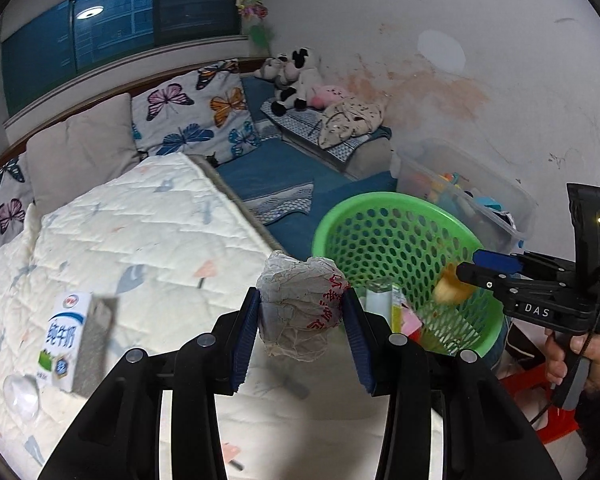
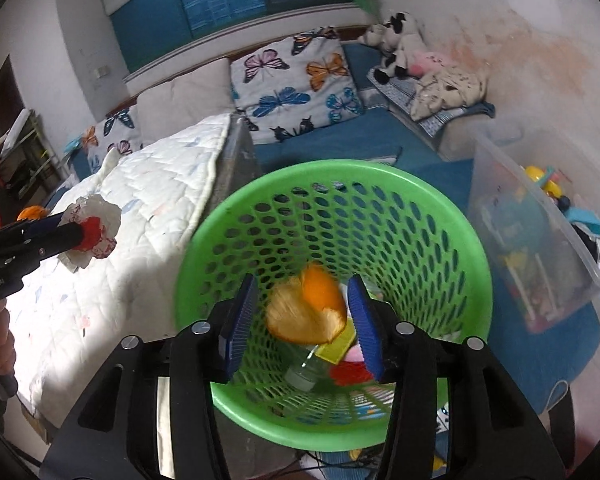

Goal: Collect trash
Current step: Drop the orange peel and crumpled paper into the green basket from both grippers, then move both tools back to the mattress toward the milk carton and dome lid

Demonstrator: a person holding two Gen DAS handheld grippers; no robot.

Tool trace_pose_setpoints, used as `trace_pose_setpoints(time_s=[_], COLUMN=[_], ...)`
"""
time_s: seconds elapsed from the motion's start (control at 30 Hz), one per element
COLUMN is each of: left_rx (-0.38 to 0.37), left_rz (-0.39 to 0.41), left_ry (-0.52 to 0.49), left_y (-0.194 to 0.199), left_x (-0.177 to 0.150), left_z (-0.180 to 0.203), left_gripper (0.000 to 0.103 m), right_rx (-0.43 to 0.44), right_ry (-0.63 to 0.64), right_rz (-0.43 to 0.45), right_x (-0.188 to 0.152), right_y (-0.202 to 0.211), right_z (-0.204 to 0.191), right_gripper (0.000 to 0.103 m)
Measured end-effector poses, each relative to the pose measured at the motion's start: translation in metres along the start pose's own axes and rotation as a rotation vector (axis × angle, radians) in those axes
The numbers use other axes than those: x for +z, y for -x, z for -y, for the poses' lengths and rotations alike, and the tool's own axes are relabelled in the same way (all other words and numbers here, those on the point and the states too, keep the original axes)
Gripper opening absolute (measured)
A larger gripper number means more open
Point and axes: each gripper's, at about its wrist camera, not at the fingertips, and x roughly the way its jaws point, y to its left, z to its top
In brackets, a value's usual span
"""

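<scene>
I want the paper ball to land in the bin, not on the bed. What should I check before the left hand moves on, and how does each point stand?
1. Crumpled paper ball clamped between the left gripper fingers: ok.
2. Ball over the green basket: not ok, it is short of the rim, over the quilt.
3. Right gripper clear of the basket mouth: not ok, it hangs over it.
4. Orange peel free of the right fingers: ok, the pads stand apart from it.
5. Room in the basket: ok, trash only at the bottom.
6. Trash left: milk carton on the quilt.
</scene>
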Motion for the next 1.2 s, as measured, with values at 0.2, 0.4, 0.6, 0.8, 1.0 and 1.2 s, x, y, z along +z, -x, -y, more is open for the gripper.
trace_pose_setpoints(time_s=[0.2, 0.4, 0.6, 0.8, 1.0, 1.2], left_rx=[-0.031, -0.049, -0.062, -0.075, -0.093, -0.092], left_rz=[-0.019, -0.04, -0.074, -0.098, -0.093, -0.079], left_ry=[-0.019, -0.039, -0.049, -0.052, -0.044, -0.029], left_y=[-0.015, -0.032, -0.049, -0.057, -0.057, -0.046], left_x=[0.006, 0.009, 0.008, 0.004, 0.004, 0.002], left_z=[0.019, 0.036, 0.05, 0.058, 0.061, 0.052], left_gripper=[0.041, 0.041, 0.042, 0.045, 0.058, 0.061], right_rx=[-0.001, 0.003, 0.009, 0.021, 0.026, 0.036], right_ry=[-0.013, -0.016, -0.022, -0.038, -0.047, -0.042], right_rz=[0.016, 0.038, 0.051, 0.047, 0.045, 0.044], right_x=[0.0, -0.003, -0.005, -0.008, -0.009, -0.008], right_y=[0.008, 0.02, 0.03, 0.031, 0.031, 0.033], right_z=[0.007, 0.01, 0.014, 0.018, 0.019, 0.015], right_gripper=[0.057, 0.063, 0.065, 0.065, 0.065, 0.065])
